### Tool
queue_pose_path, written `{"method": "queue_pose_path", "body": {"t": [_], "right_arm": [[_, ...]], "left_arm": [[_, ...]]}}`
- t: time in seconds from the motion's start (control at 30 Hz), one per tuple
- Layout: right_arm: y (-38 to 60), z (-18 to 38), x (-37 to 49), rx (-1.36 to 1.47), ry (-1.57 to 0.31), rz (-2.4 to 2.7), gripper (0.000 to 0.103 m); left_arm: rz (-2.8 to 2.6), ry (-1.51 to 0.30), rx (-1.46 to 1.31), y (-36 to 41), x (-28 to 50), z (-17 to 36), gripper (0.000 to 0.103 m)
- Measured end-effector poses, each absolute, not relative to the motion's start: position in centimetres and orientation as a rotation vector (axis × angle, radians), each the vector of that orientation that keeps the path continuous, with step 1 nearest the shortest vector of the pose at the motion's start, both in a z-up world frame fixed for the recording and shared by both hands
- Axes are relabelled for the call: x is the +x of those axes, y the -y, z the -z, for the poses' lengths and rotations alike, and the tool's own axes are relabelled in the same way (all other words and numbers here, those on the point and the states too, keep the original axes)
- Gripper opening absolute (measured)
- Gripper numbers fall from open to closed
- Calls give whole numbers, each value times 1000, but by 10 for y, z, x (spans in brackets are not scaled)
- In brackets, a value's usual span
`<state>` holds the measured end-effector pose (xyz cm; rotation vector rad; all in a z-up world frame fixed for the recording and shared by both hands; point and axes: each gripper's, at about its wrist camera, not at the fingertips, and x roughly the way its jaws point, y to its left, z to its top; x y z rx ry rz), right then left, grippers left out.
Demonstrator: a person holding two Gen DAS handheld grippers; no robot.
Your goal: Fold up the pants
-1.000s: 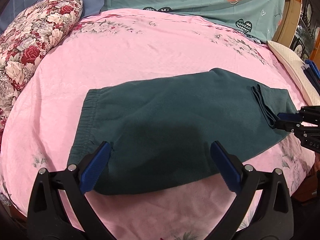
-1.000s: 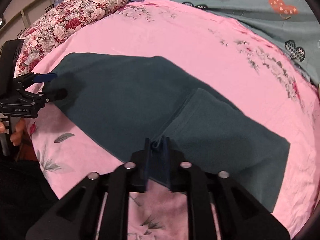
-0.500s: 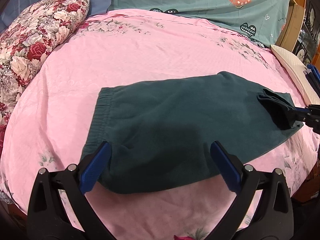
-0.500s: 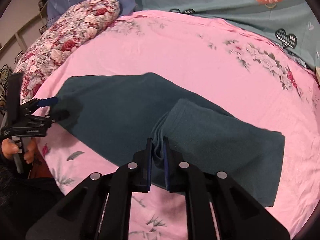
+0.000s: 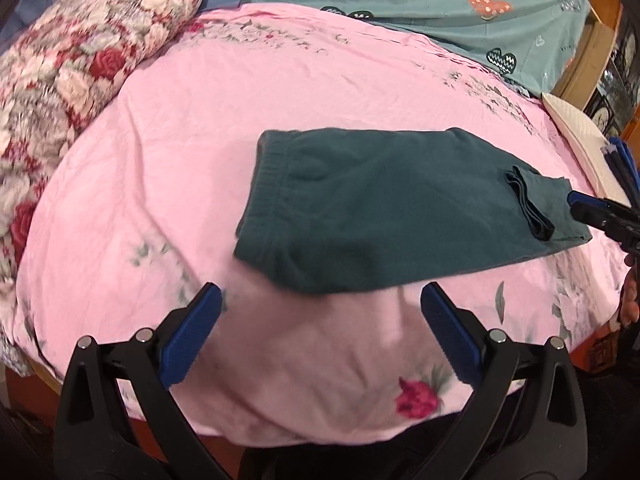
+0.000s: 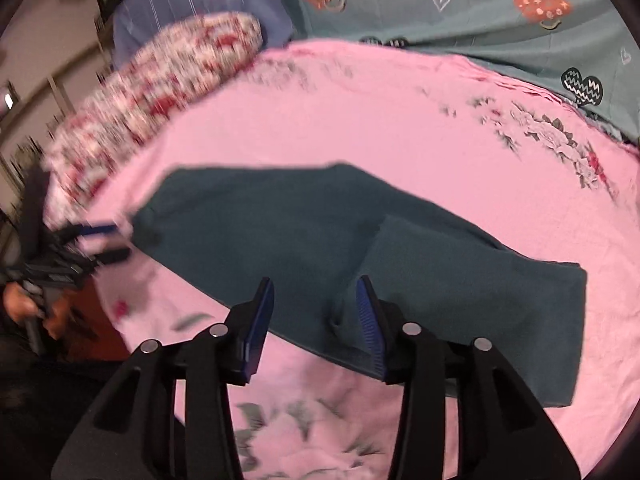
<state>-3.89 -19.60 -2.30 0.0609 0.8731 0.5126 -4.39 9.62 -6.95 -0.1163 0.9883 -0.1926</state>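
Dark green pants (image 5: pixel 380 208) lie folded on the pink bedsheet (image 5: pixel 280 92), waistband to the left and the doubled leg end (image 5: pixel 532 200) to the right. My left gripper (image 5: pixel 320 320) is open over bare sheet, just short of the pants' near edge, with nothing between its fingers. In the right wrist view my right gripper (image 6: pixel 316 312) hangs over the near edge of the pants (image 6: pixel 320 232). Its jaws are opening, with cloth below them and the pads (image 6: pixel 370 320) not pressing on it. The folded-over leg flap (image 6: pixel 460 272) lies flat to the right.
A red floral pillow (image 5: pixel 80 80) lies at the left. A teal quilt with hearts (image 5: pixel 440 0) is spread at the back, and a cream pillow (image 5: pixel 580 140) lies at the right. The bed's near edge runs just below both grippers. A hand (image 6: pixel 24 308) holds the left gripper (image 6: pixel 116 242).
The left gripper pulled back off the waistband, so the pants now lie beyond its fingers. The right gripper let go of the pinched leg fold and its jaws spread.
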Motion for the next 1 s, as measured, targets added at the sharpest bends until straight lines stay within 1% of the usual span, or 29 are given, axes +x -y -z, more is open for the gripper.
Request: {"method": "queue_pose_path", "body": {"t": [0.1,0.23,0.37,0.47,0.57,0.6,0.63,0.67,0.7,0.73,0.77,0.83,0.93,1.0], "right_arm": [[198,26,-45,132,-848,-559,44],[187,37,-49,138,-880,-580,44],[186,35,-55,132,-867,-570,44],[188,37,-56,153,-867,-565,44],[185,40,-57,148,-871,-569,44],[185,40,-59,144,-871,-567,44],[186,39,-59,145,-869,-564,44],[188,39,-60,148,-864,-559,44],[190,39,-61,152,-858,-551,44],[192,39,-61,158,-855,-547,44],[195,39,-61,165,-853,-544,44],[197,40,-60,173,-853,-537,44],[202,38,-60,172,-841,-521,44],[211,35,-61,179,-826,-500,44]], "left_arm": [[219,-992,-238,-107,-42,75,101],[260,-966,-407,-113,-30,81,101],[230,-950,-449,-110,-24,83,101],[260,-919,-548,-109,-17,86,101],[263,-917,-548,-101,-7,87,99],[271,-921,-552,-99,-4,87,96],[274,-925,-551,-98,-2,87,80],[276,-939,-550,-99,0,89,67],[278,-958,-557,-100,2,91,47],[276,-966,-572,-104,3,94,39],[271,-969,-592,-109,2,96,35],[255,-970,-602,-113,2,97,23],[249,-955,-583,-109,1,92,13],[259,-925,-558,-103,0,81,11]]}}
